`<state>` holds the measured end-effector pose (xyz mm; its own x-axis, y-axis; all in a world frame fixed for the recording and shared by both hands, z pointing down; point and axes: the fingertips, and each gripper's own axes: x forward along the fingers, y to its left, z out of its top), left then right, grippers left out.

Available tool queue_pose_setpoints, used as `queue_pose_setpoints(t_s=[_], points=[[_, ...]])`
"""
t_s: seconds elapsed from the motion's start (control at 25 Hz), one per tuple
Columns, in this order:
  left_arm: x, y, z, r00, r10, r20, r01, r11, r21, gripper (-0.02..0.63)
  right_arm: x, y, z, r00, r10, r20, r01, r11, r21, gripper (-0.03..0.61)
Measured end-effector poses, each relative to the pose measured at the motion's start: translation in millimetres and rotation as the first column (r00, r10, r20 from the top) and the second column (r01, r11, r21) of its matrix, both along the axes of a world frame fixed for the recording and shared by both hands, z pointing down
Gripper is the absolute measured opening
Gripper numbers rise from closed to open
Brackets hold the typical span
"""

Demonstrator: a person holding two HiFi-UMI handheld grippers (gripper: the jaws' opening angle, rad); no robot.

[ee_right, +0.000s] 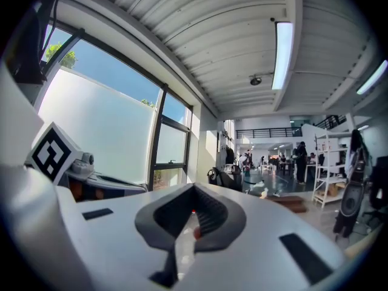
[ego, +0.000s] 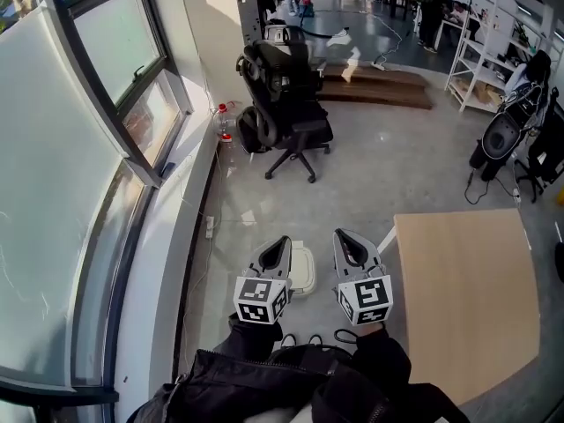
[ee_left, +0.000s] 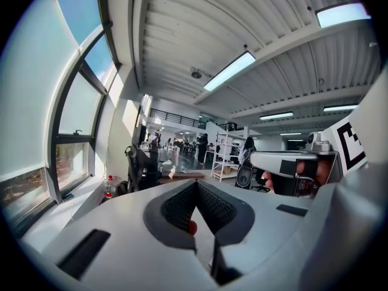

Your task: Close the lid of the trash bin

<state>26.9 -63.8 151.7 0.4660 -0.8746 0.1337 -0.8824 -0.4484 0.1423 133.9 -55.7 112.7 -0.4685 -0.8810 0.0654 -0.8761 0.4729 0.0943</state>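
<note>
On the floor (ego: 397, 174), the trash bin (ego: 302, 271) shows between the left tongs (ego: 280, 241) and right tongs (ego: 342, 234), both closed, empty.

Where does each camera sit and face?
Head view: on the head, steeply down at trash bin, left hand-held gripper, right hand-held gripper, sleeves.
Left gripper view: on that gripper, roughly level into the office; own shut jaws, right one beside.
Right gripper view: likewise; left one beside.
All share the office chair.

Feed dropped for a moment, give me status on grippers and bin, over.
Left gripper and right gripper both shut, empty. Trash bin on floor between them, untouched; lid state unclear. Nothing seen in the way.
</note>
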Motion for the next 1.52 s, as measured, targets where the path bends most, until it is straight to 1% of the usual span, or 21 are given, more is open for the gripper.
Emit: queue_pose_setpoints(t_s=[0.2, 0.48, 0.8, 1.12, 1.52], points=[[1.7, -3.8, -4.6, 1.0, 0.007, -0.001, -0.007, 1.0, 0.013, -0.005, 1.9, 0.8, -5.6, 1.0, 0.009, -0.015, -0.009, 1.0, 0.019, 0.005], [4.1, -10.4, -3.1, 1.0, 0.02, -0.001, -0.02, 1.0, 0.002, -0.005, 1.6, -3.5, -13.2, 1.0, 0.013, -0.008, -0.013, 0.999, 0.035, 0.005], [2.2, -21.5, -7.3, 0.999, 0.033, -0.001, -0.033, 0.999, 0.002, -0.005, 2.7, -17.8, -19.5, 0.999, 0.028, 0.036, -0.029, 0.999, 0.026, 0.005], [-0.9, -28.5, -5.4, 0.999, 0.037, 0.006, -0.037, 0.999, 0.004, -0.005, -5.3, -25.0, -20.1, 1.0, 0.013, 0.026, -0.014, 0.999, 0.039, 0.005], [-5.7, -32.8, -2.1, 0.999, 0.038, 0.0, -0.038, 0.999, -0.004, -0.005, -7.9, -29.2, -18.0, 1.0, 0.028, 0.009, -0.028, 0.999, 0.036, 0.003]])
